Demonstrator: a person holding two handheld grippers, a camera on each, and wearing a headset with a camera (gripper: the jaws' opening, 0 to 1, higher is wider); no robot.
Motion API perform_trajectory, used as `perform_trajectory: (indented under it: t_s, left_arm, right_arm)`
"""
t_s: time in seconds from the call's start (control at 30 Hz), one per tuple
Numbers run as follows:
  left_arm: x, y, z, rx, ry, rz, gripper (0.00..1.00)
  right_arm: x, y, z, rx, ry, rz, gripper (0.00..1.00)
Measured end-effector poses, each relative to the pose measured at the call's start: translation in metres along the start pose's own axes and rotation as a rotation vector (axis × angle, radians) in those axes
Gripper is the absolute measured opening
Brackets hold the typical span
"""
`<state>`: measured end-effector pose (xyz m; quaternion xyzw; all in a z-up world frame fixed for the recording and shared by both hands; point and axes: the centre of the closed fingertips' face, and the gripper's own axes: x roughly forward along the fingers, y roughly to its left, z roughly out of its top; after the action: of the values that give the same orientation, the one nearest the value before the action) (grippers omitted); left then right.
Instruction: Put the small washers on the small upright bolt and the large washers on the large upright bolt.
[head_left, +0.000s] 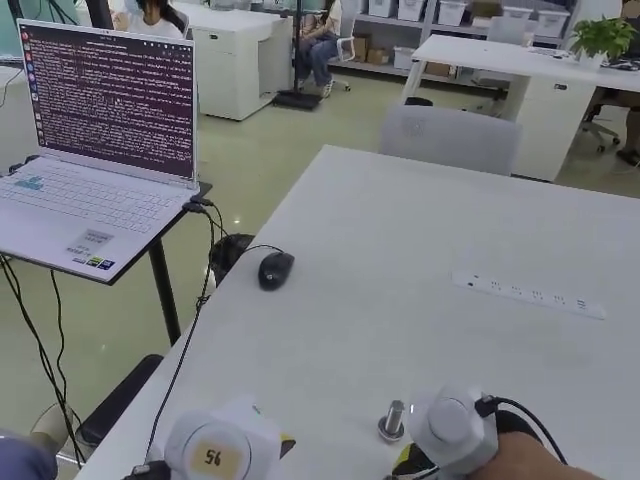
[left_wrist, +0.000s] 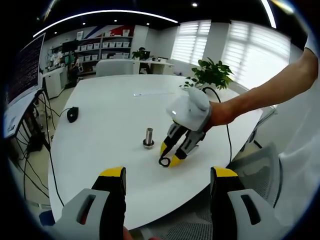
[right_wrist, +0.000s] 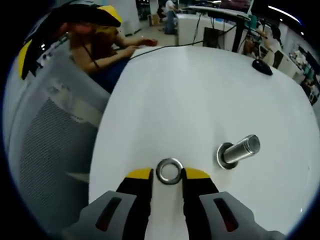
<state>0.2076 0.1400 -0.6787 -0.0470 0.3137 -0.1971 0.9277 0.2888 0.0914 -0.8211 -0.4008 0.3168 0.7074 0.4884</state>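
Right gripper (right_wrist: 168, 176) pinched narrow on a washer (right_wrist: 169, 170), just beside an upright bolt (right_wrist: 240, 149).
White worktop (head_left: 400, 250) carries the job, and the left gripper (left_wrist: 168, 172) hangs over it with jaws wide, holding nothing. The bolt stands near the worktop's near edge; small or large, I cannot tell. A ring at its foot may be a washer already on or the bolt's own flange. The held washer lies flat between the right jaws, close to the bolt but apart from it, not yet over its tip. The task looks early: this washer has yet to go on, and probably others after it.
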Motion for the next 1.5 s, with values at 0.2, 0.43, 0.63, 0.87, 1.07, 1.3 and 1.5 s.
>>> perform_trajectory:
  t_s: [0.2,0.43,0.63,0.87,1.07,1.3,1.5]
  left_arm:
    - [0.003,-0.002,0.000,0.009,0.006,-0.009,0.68]
    - [0.003,-0.005,0.002,0.016,0.006,-0.015,0.68]
    - [0.002,-0.004,-0.003,0.008,0.014,-0.013,0.68]
    - [0.004,-0.004,-0.001,0.007,0.013,-0.014,0.68]
    - [0.005,-0.006,0.002,0.013,0.010,-0.016,0.68]
    - [0.004,-0.005,-0.003,0.006,0.012,-0.013,0.68]
    - [0.003,-0.006,-0.003,0.009,0.016,-0.013,0.68]
  right_arm:
    - [0.005,-0.006,-0.003,-0.176,0.071,-0.027,0.31]
    - [0.008,-0.018,0.004,-0.144,0.054,-0.041,0.31]
    - [0.008,-0.017,-0.001,-0.207,0.097,-0.013,0.31]
    - [0.006,-0.015,-0.003,-0.169,0.088,0.019,0.25]
    - [0.005,-0.012,-0.002,-0.119,0.093,-0.009,0.23]
    - [0.001,-0.008,-0.005,0.006,0.023,-0.036,0.23]
    - [-0.003,-0.009,-0.001,0.044,-0.010,-0.059,0.23]
